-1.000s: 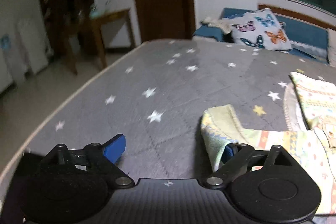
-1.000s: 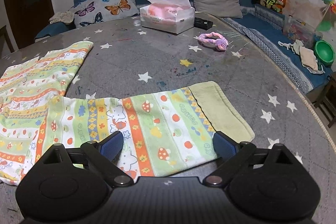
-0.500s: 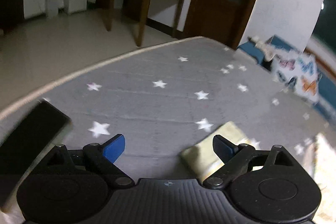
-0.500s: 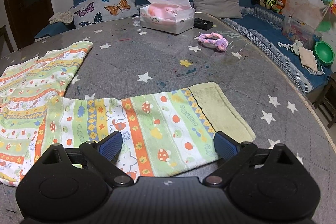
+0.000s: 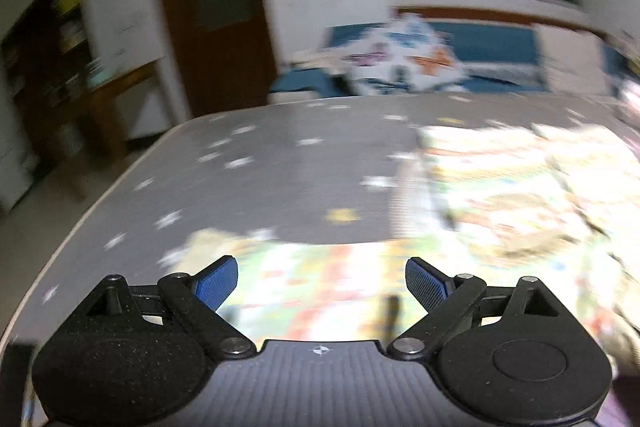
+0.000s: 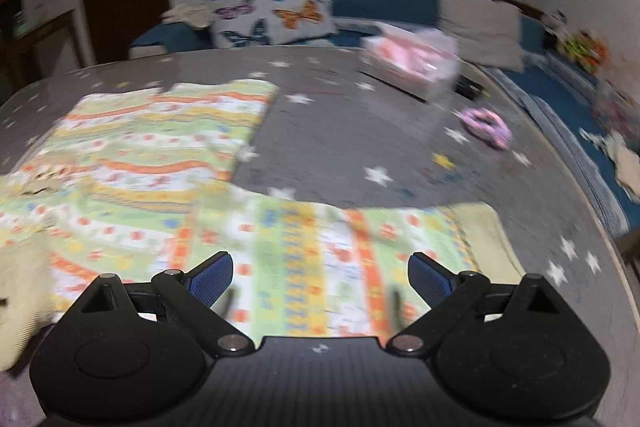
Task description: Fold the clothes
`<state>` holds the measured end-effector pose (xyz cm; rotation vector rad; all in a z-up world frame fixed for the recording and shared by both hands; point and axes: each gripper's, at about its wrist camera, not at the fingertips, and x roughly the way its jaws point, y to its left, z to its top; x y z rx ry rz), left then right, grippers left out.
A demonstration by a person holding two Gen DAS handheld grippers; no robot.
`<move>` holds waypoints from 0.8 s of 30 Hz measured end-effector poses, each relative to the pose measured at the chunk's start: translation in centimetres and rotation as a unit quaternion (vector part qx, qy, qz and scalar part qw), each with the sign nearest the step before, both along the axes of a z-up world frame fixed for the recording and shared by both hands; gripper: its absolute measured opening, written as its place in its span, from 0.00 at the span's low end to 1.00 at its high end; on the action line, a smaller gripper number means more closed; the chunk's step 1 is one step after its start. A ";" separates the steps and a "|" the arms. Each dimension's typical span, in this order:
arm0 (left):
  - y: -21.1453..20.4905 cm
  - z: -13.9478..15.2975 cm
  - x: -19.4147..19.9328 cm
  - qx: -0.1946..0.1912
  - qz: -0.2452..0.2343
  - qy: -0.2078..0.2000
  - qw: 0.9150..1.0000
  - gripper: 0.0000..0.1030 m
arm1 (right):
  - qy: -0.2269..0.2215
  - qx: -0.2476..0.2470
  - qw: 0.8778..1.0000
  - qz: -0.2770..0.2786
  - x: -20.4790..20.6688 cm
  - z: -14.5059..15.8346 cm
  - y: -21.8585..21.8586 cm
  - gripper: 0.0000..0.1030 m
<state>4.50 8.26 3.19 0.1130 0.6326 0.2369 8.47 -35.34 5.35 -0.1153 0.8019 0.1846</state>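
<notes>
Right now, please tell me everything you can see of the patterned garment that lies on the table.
The garment looks like soft cotton, printed in green, orange, yellow and white stripes with small figures. It lies spread flat on the grey star-patterned table. One sleeve reaches to the right and ends in a plain pale green cuff. The right gripper is open over that sleeve; contact is unclear. Motion blur hides the finer details.

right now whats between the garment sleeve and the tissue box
In the right wrist view, only bare starred tablecloth lies between the sleeve and the tissue box.
</notes>
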 end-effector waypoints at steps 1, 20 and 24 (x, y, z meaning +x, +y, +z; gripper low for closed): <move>-1.0 -0.2 0.3 0.006 -0.015 0.002 1.000 0.90 | -0.001 -0.004 1.000 0.014 0.0 0.3 0.7 0.93; -8.6 -3.0 -2.1 0.068 -0.190 0.034 0.979 0.90 | -0.005 -0.066 0.981 0.180 -2.1 1.2 10.4 0.92; -8.6 -2.9 -2.2 0.064 -0.194 0.036 0.978 0.90 | -0.004 -0.057 0.984 0.167 -2.1 -1.0 11.4 0.89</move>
